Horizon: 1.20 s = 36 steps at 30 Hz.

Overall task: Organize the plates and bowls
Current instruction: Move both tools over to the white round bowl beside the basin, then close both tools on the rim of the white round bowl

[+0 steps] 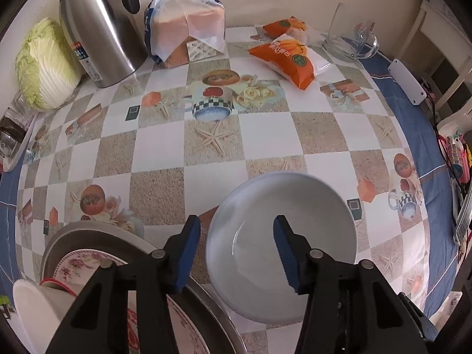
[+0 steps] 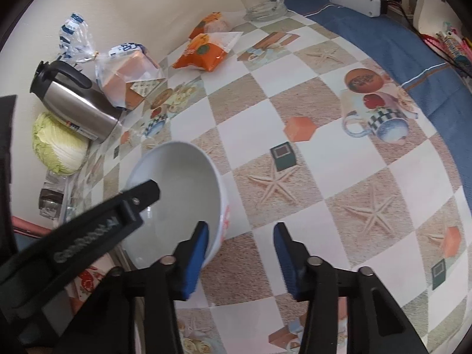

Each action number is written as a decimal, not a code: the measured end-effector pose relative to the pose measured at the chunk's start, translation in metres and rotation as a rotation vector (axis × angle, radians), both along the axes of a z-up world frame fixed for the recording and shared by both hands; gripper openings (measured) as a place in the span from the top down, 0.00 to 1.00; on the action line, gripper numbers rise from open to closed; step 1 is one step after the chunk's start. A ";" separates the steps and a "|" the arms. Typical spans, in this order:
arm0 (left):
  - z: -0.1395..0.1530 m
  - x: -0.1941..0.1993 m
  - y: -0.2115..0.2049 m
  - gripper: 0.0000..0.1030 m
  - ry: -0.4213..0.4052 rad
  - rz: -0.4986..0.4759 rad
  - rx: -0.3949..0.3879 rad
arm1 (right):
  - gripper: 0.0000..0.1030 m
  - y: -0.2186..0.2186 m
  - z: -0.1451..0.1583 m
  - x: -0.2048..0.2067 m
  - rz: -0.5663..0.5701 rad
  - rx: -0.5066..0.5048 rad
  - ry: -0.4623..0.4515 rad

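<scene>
- The white bowl [image 1: 280, 244] stood empty on the checked tablecloth [image 1: 265, 135], tipped a little on its side.
- The left gripper [image 1: 236, 250] hung over it with fingers apart, one finger inside the bowl and the other outside its left rim; whether the pads pressed the wall could not be told.
- From the right wrist view the same bowl [image 2: 183, 194] showed a red pattern on its outer wall and nothing inside.
- The right gripper [image 2: 240, 253] straddled the bowl's near rim with fingers apart: its left finger [image 2: 196, 259] sat against the rim, the right one [image 2: 284, 256] stood clear over the cloth.
- To the left of the bowl lay a metal tray [image 1: 97, 236] holding a flowered plate [image 1: 79, 265], and a white cup [image 1: 38, 309] with a red rim line lay on its side over that plate.
- At the back stood a steel jug [image 1: 97, 29], its lid on, contents hidden.
- Beside it were a cabbage [image 1: 44, 65] and a bag of bread [image 1: 185, 23], tied shut with a loaf inside.
- Two orange packets [image 1: 289, 59] lay further right, sealed.
- A glass pitcher [image 1: 351, 38] stood in the far corner, empty as far as could be seen.
</scene>
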<state>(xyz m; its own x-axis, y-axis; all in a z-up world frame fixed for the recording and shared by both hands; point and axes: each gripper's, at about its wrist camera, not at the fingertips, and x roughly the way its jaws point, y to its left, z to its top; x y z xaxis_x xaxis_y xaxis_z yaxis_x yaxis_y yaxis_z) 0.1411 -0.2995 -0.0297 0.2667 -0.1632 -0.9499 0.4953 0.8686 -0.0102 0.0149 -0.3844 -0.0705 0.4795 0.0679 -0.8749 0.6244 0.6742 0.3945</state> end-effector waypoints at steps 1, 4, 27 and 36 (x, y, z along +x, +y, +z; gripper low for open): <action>-0.001 0.000 0.001 0.52 0.003 0.001 -0.004 | 0.67 0.001 0.001 0.000 0.003 0.001 -0.005; -0.005 0.000 0.002 0.57 0.020 0.002 -0.013 | 0.77 0.002 0.001 0.001 0.015 0.003 -0.019; -0.014 -0.008 0.001 0.84 0.032 -0.028 0.003 | 0.89 -0.010 -0.006 -0.007 -0.027 0.016 -0.002; -0.010 -0.012 0.001 0.84 0.024 -0.034 -0.026 | 0.89 -0.011 -0.005 -0.011 -0.036 0.024 0.005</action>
